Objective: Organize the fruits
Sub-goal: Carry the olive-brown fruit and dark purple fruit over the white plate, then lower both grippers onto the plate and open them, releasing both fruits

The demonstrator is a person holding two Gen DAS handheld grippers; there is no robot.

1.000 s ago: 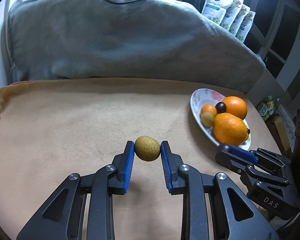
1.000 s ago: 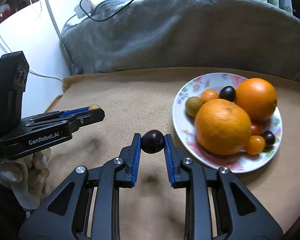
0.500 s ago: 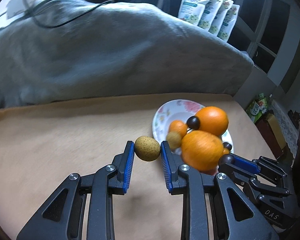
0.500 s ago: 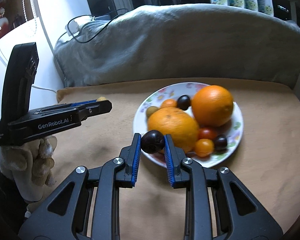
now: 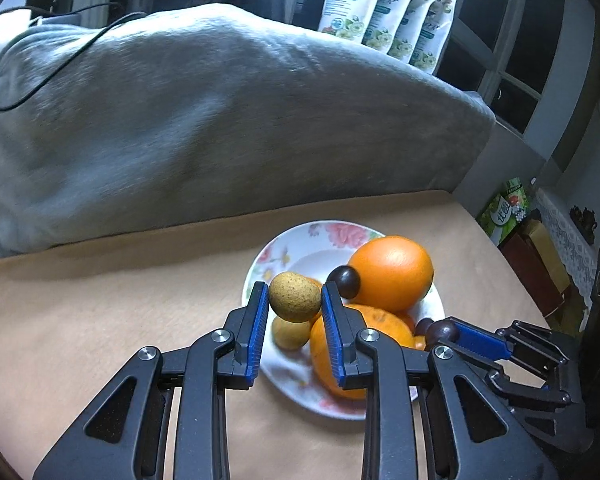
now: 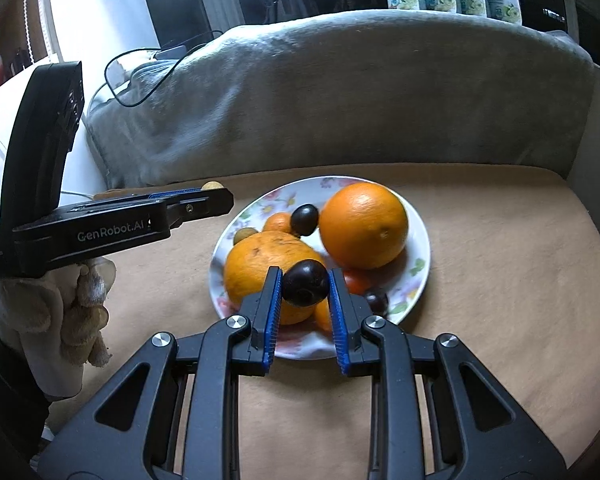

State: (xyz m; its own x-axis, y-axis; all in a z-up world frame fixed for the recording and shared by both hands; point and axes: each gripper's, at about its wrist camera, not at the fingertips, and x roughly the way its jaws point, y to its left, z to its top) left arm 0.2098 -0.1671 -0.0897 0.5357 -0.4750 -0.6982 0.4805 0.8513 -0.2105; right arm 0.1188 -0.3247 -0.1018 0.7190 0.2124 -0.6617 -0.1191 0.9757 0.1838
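Note:
My left gripper (image 5: 295, 300) is shut on a small brown kiwi-like fruit (image 5: 295, 297), held above the left rim of the flowered plate (image 5: 324, 236). My right gripper (image 6: 305, 285) is shut on a dark plum (image 6: 305, 282), hovering over the plate's (image 6: 418, 264) near side. On the plate lie two large oranges (image 6: 363, 225) (image 6: 260, 268), a small orange fruit (image 6: 278, 222), another dark plum (image 6: 305, 219), a small brown fruit (image 6: 244, 234) and small red ones. From the left wrist view the right gripper (image 5: 444, 332) comes in at lower right with its plum.
A tan cloth (image 6: 500, 280) covers the surface under the plate. A grey blanket (image 5: 180, 128) with a black cable heaps behind it. Several printed pouches (image 5: 388, 12) stand at the back. A gloved hand (image 6: 60, 312) holds the left gripper's handle. Boxes (image 5: 540, 248) sit beyond the right edge.
Both grippers have carried their fruits toward the plate: the brown fruit is now over its left rim, the dark plum over its near side. Their grips are unchanged.

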